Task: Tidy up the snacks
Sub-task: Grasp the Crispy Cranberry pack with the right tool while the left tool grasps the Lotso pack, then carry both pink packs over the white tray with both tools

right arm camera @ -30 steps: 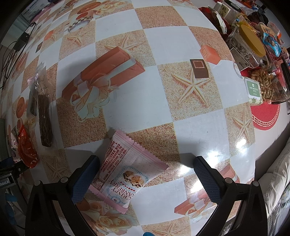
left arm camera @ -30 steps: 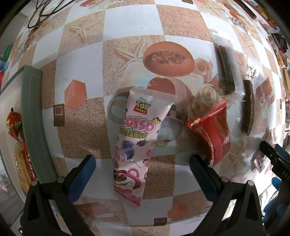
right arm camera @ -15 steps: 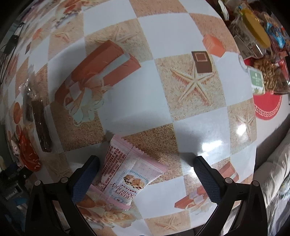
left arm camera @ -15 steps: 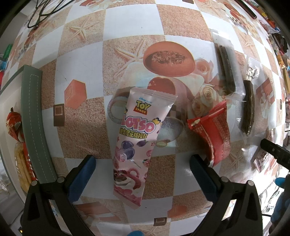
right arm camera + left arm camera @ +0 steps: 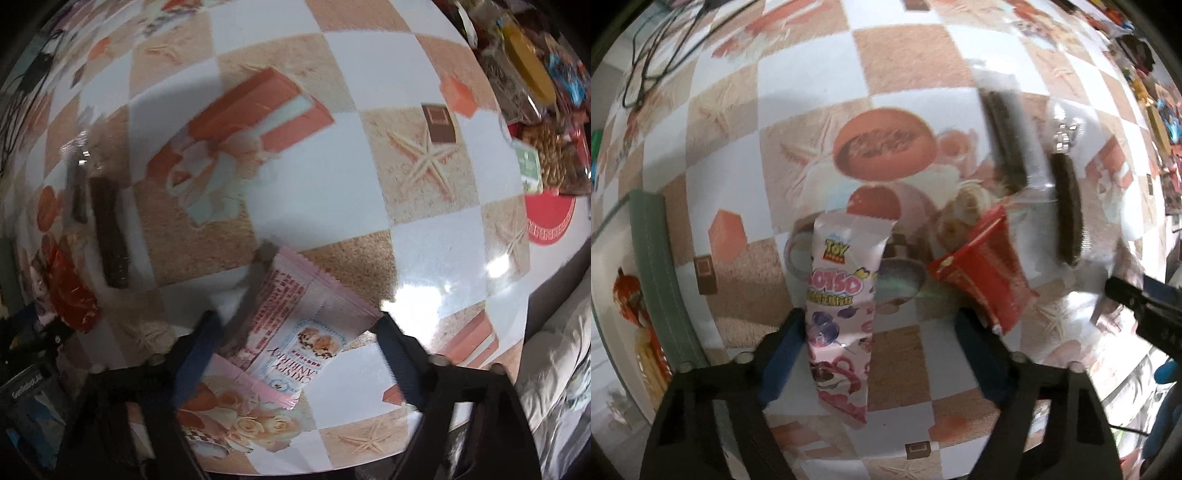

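We take the pink Lotso packet [image 5: 842, 314] as our landmark on the table [image 5: 812, 110], which is covered in a checked cloth. Furthest left of it sits the green-rimmed tray [image 5: 657, 280], with an orange snack already inside. The left tongs [image 5: 879, 354] point straight down over the packet and are closing: the left pad looks to be at the packet's edge, the right pad well apart from it, so nothing is clenched yet. Just right of the packet lies a red wrapper [image 5: 990, 280], and beyond it two dark bars in clear wrap [image 5: 1067, 210]. Further right again, the right tongs [image 5: 295, 354] are closing around the pink cranberry biscuit packet [image 5: 295, 325], which lies askew between the pads; whether either pad is touching it, we cannot tell through the blur. What worries us is the one-sided contact on the left: the pad may shove the slippery Lotso packet sideways, or crumple it, instead of pinching it. The right packet lies diagonally, so the pads may catch only a corner and let it swing or drop. The red wrapper is close enough to be snagged too.
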